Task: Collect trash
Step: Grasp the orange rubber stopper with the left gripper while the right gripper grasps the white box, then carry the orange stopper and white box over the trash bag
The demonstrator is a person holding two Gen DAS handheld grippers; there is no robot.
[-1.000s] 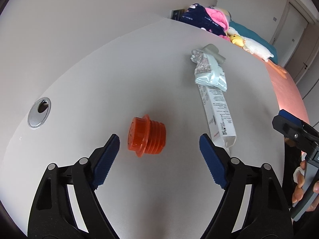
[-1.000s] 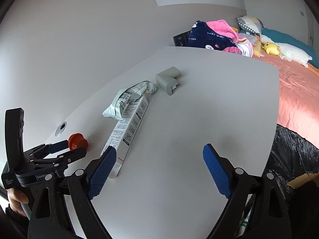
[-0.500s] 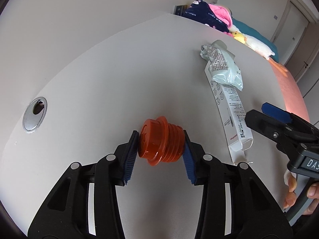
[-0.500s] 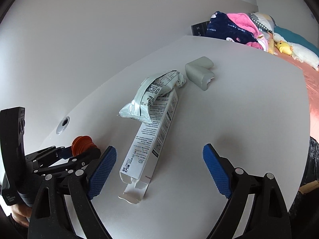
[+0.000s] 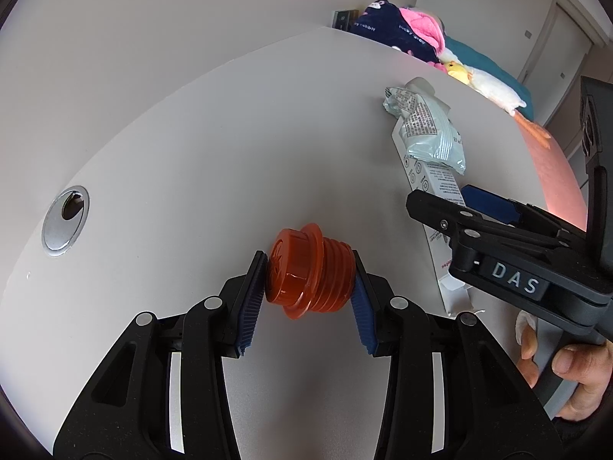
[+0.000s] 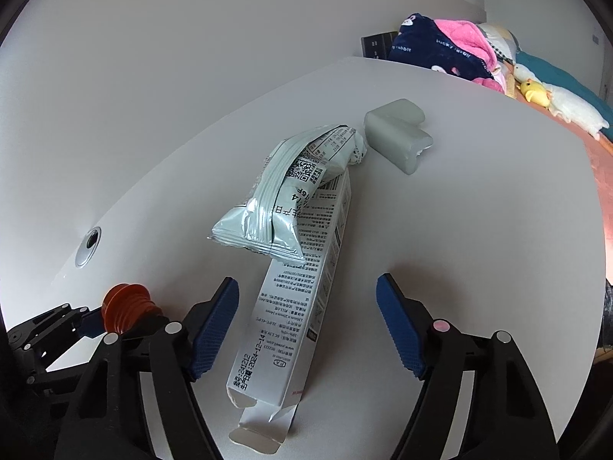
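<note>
My left gripper (image 5: 308, 287) is shut on an orange threaded plastic cap (image 5: 308, 274), held just above the white table (image 5: 199, 145); the cap also shows in the right wrist view (image 6: 128, 306). My right gripper (image 6: 306, 322) is open, its jaws on either side of a long white carton box (image 6: 299, 306) that lies flat with its near flap open. A pale green crumpled wrapper (image 6: 291, 195) lies across the box's far end. A grey-green plastic corner piece (image 6: 398, 134) sits beyond it. The box (image 5: 433, 191) and wrapper (image 5: 425, 130) also show in the left wrist view.
A round metal cable grommet (image 5: 65, 216) is set in the table at the left. Clothes (image 6: 440, 51) and plush toys (image 6: 567, 103) lie on the bed beyond the table's far edge. A black bag (image 6: 607, 314) shows at the right edge.
My left gripper closed on the orange cap and lifted it slightly. My right gripper moved forward and left until the white box lies between its open jaws.
</note>
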